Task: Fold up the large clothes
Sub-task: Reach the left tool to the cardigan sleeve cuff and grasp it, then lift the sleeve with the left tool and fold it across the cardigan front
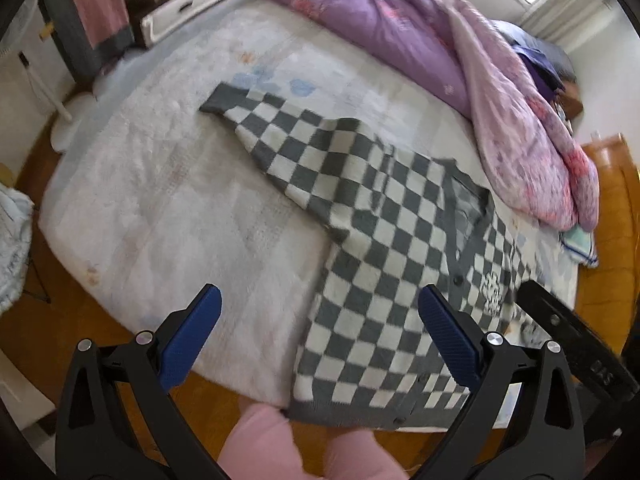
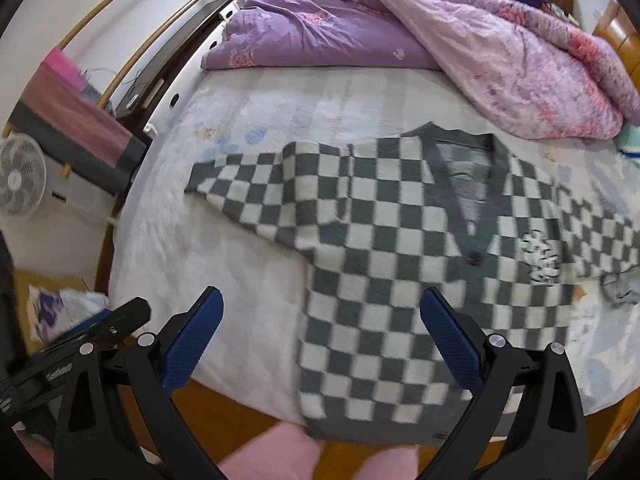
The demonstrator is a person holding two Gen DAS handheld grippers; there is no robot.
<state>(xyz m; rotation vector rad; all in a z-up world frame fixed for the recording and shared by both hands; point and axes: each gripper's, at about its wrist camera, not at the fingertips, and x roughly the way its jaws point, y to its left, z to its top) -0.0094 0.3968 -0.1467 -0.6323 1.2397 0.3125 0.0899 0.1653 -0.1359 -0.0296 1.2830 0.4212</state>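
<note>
1. Bed (image 2: 248, 264): pale sheet; purple quilt (image 2: 420, 40) bunched along the far side.
2. Checkered cardigan (image 2: 380, 272) lies flat, front up, hem at the near bed edge, one sleeve (image 1: 272, 128) stretched out to its left.
3. Left claw (image 1: 320, 340) and right claw (image 2: 322, 340): both spread apart, holding nothing, above the hem.
4. Judgement: fold the sleeve across the body first, pinching at cuff and shoulder.
5. Chest emblem (image 2: 540, 260): unreadable.
</note>
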